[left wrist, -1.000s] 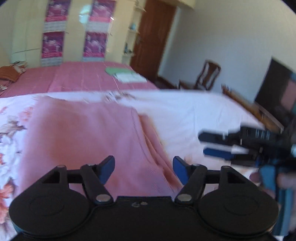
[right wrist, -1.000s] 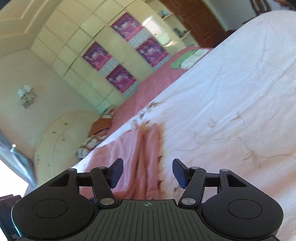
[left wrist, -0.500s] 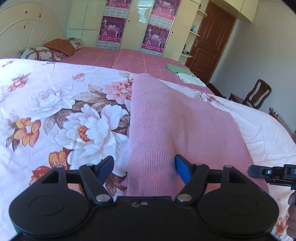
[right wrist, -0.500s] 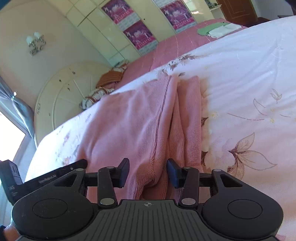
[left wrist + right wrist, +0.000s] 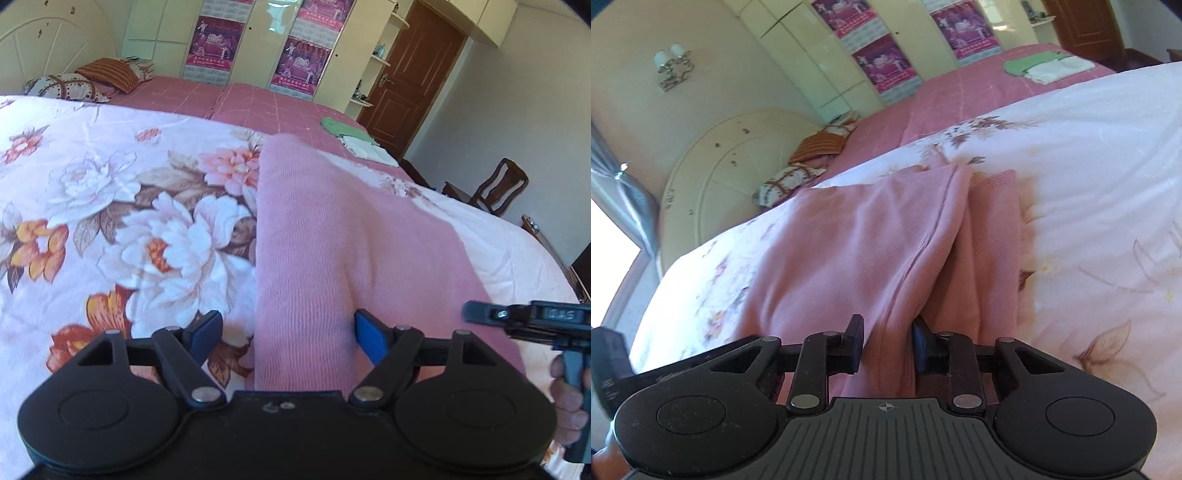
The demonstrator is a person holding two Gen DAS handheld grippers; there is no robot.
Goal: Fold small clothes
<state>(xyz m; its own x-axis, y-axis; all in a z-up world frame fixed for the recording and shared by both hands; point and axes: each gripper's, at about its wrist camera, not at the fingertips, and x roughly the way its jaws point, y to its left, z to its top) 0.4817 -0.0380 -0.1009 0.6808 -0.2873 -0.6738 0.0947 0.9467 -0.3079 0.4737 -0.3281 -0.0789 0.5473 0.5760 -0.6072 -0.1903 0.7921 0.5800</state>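
A pink knit garment (image 5: 332, 251) lies folded lengthwise on the floral bedspread (image 5: 110, 206). My left gripper (image 5: 288, 336) is open, its blue fingers straddling the garment's near left edge. In the right wrist view the same garment (image 5: 849, 251) shows layered folds. My right gripper (image 5: 886, 347) has its jaws closed in on a raised fold of the garment's near edge. The right gripper also shows in the left wrist view (image 5: 524, 321) at the right.
A second bed with a pink checked cover (image 5: 258, 107) lies behind, with folded green and white cloths (image 5: 354, 138) and pillows (image 5: 85, 81) on it. A wooden chair (image 5: 491, 188) and a brown door (image 5: 417, 77) are at the right. Wardrobes line the back wall.
Both grippers swung toward the garment's near end. The right gripper's jaws narrowed from open to pinching a fold of the pink cloth. The left gripper stayed open.
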